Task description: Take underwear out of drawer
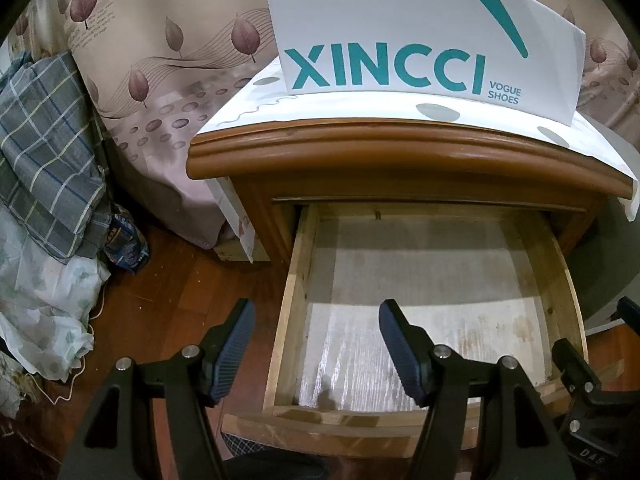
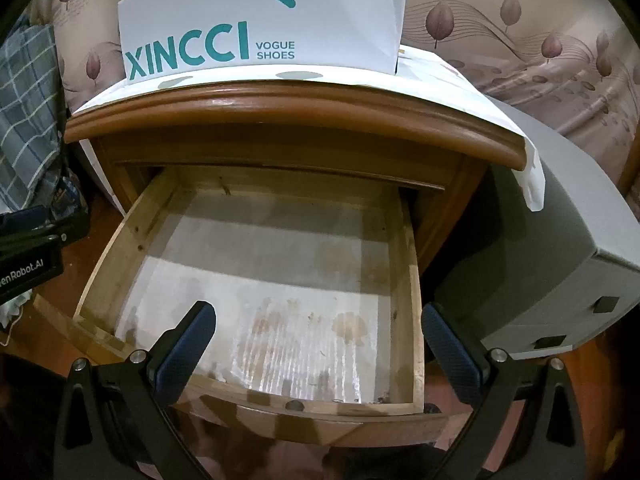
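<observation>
The nightstand's top drawer (image 1: 296, 280) (image 2: 408, 280) is pulled out, and only its pale, stained liner shows inside; I see no underwear in either view. My left gripper (image 1: 316, 320) hovers open above the drawer's left front corner, nothing between its blue pads. My right gripper (image 2: 318, 324) hangs open over the drawer's front edge, its fingers spread almost as wide as the drawer, with nothing held. In the left wrist view the right gripper's black body (image 1: 592, 392) shows at the lower right; in the right wrist view the left gripper's body (image 2: 32, 248) shows at the left edge.
A white XINCCI shoe box (image 1: 420, 40) (image 2: 260, 28) stands on the wooden nightstand (image 1: 400, 156) (image 2: 296, 108). Plaid cloth (image 1: 44, 140) and white bags (image 1: 48, 304) pile up on the left floor. A grey box (image 2: 560, 248) stands right of the nightstand. A leaf-patterned bedspread (image 1: 160, 60) lies behind.
</observation>
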`<action>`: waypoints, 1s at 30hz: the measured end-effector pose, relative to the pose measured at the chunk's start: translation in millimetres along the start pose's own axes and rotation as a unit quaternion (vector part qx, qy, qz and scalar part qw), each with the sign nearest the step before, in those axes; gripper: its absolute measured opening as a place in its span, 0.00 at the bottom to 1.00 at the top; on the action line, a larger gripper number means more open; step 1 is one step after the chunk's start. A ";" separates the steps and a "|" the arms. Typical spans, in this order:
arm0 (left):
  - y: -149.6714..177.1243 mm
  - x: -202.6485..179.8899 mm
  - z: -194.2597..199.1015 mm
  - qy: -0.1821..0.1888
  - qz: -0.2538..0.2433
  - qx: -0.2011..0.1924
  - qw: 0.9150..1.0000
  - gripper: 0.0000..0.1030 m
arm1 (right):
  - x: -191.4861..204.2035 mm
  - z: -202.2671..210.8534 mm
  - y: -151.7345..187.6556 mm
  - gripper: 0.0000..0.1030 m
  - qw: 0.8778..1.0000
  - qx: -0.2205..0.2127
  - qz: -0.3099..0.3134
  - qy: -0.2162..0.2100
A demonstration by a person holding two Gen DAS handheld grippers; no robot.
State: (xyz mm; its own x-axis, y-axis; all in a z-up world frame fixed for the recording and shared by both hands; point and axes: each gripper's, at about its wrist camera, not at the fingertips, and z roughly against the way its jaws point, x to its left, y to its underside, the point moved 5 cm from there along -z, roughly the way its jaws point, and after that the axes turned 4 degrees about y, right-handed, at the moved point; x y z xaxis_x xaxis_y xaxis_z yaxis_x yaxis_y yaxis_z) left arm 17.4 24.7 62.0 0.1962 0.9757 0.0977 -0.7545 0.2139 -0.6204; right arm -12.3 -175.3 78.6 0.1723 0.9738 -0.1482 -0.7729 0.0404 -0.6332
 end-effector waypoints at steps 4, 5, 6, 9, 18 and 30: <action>-0.2 -1.9 -1.1 0.001 -0.002 0.002 1.000 0.64 | 0.8 -0.4 0.2 0.98 1.000 0.001 0.000 -0.001; -0.4 -1.4 -0.3 0.002 -0.002 0.001 1.000 0.64 | 1.0 -0.1 0.2 0.98 1.000 0.001 0.000 -0.001; -0.5 -1.7 -0.1 0.001 -0.002 0.000 1.000 0.64 | 1.3 -0.1 0.2 0.98 1.000 0.001 0.001 -0.001; 0.3 -1.6 0.0 0.001 -0.002 0.002 1.000 0.64 | 1.8 -0.2 0.6 0.99 1.000 0.003 0.002 -0.001; 0.6 -2.0 -0.4 -0.002 -0.003 0.001 1.000 0.64 | 3.4 -1.2 0.9 0.98 1.000 0.004 0.003 -0.001; 1.3 -2.8 -1.3 -0.001 -0.009 0.004 1.000 0.64 | 3.8 -1.7 2.2 0.98 1.000 0.007 0.005 -0.002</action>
State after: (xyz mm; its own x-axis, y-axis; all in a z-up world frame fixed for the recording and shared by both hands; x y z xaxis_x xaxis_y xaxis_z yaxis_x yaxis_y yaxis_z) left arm 16.7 22.1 60.0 0.2080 0.9719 0.1099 -0.7566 0.2311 -0.6117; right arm -12.4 -171.9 75.3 0.1617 0.9751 -0.1520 -0.7829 0.0330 -0.6213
